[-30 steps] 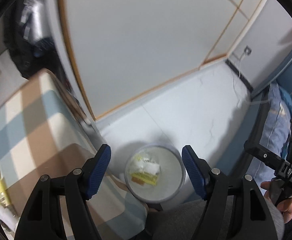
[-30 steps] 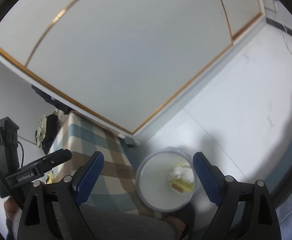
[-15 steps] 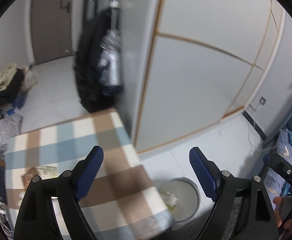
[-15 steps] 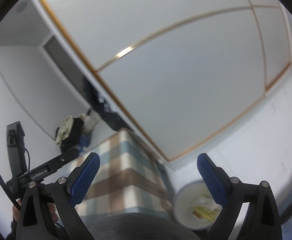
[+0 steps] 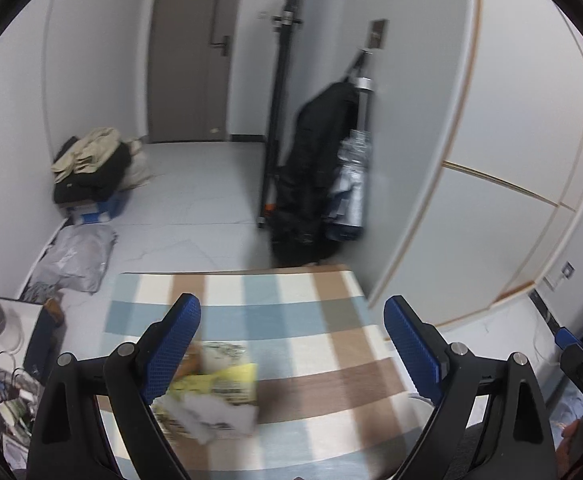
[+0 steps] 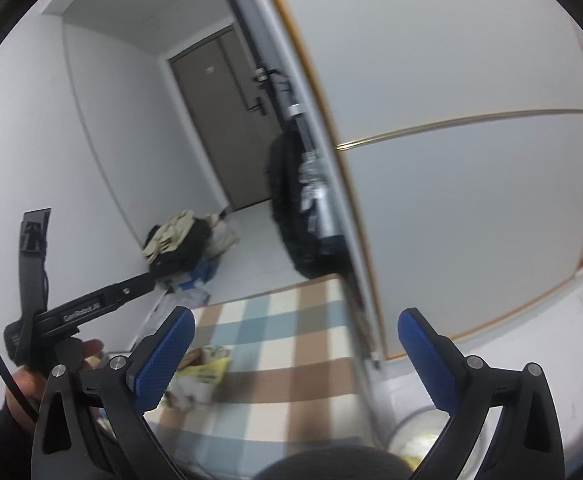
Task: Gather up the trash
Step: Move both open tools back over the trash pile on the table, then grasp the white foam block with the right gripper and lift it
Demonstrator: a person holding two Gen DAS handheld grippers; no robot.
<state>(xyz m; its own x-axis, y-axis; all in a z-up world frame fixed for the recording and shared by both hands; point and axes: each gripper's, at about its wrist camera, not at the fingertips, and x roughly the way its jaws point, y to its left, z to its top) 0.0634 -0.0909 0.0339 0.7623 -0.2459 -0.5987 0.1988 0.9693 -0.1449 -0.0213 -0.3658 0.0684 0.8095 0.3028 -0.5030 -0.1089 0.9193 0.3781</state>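
A: How do the tongs stand?

B: Both wide and empty. The left gripper [image 5: 293, 344] hangs over the checked table [image 5: 315, 344], its blue pads [image 5: 173, 354] far apart with nothing between. The right gripper [image 6: 295, 354] is just as wide.

A: And the trash?

B: A heap of wrappers [image 5: 215, 392] on the table, yellow and white (blurred, so I can't tell them apart), at 7 o'clock in the left view, partly behind the left pad. In the right view the same heap [image 6: 195, 376] sits at 8 o'clock.

A: The bin?

B: On the floor beside the table, at 5 o'clock in the right view, its rim [image 6: 411, 420] showing under the right finger; yellowish scraps lie inside.

A: Anything else?

B: A door [image 5: 189, 52] at 12 o'clock and a black bag [image 5: 311, 176] against the wall at 1 o'clock.
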